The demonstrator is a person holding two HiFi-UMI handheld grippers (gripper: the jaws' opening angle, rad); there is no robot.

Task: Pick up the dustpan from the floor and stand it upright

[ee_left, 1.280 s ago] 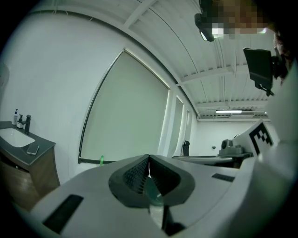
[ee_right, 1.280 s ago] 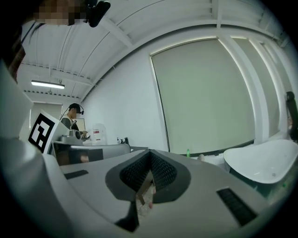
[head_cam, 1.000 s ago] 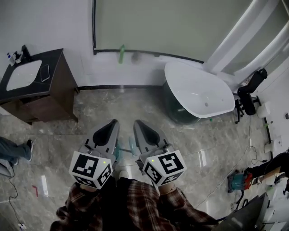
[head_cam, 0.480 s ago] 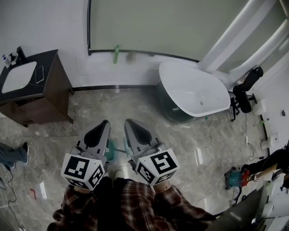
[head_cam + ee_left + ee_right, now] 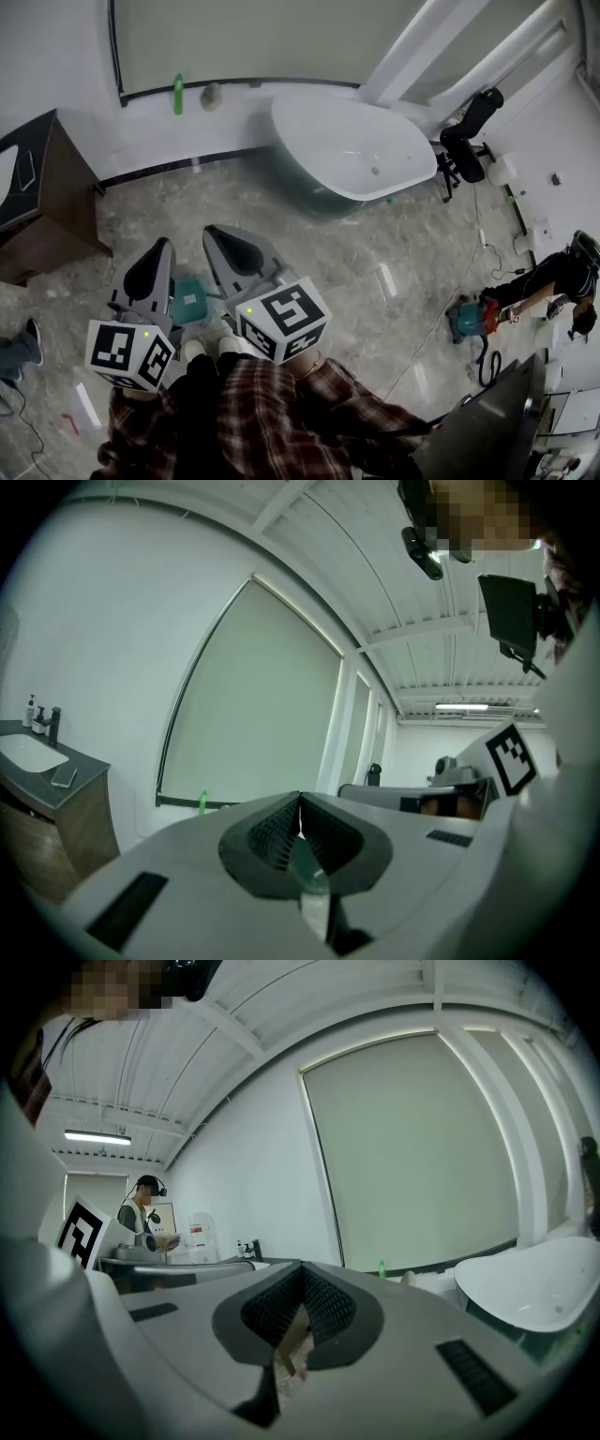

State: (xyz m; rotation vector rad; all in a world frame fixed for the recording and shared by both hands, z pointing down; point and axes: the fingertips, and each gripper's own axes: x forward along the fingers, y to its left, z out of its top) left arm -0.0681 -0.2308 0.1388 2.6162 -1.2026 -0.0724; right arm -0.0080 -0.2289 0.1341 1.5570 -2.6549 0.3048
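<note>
while the teal dustpan (image 5: 190, 300) lies on the marble floor (image 5: 375, 244) just ahead of your shoes, you are at the approach step: nothing is picked up yet. in the head view it shows between the left hand-held gripper (image 5: 157, 255) and the right hand-held gripper (image 5: 222, 240), partly hidden by both, so i cannot tell which way its handle points. both grippers are held above it, not touching it. a white bathtub (image 5: 352, 155) stands further off, well apart from the dustpan, and a dark vanity (image 5: 42, 211) sits at the left wall. the pale patch on the dustpan may be a label, but it is too small to read. the cubes carry only black-and-white square markers, no words.

in the left gripper view the jaws are pressed together at the tips with nothing caught between them. they point out level at the window wall, not at the floor. the bottles by the sink (image 5: 33, 754) are too small to read.

in the right gripper view the jaws are likewise fully closed and empty, aimed toward the bathtub. no brand or lettering is legible there.

next, i judge you need to tip one gripper down, spread its jaws, and bring it low onto the handle or rim before lifting.
</note>
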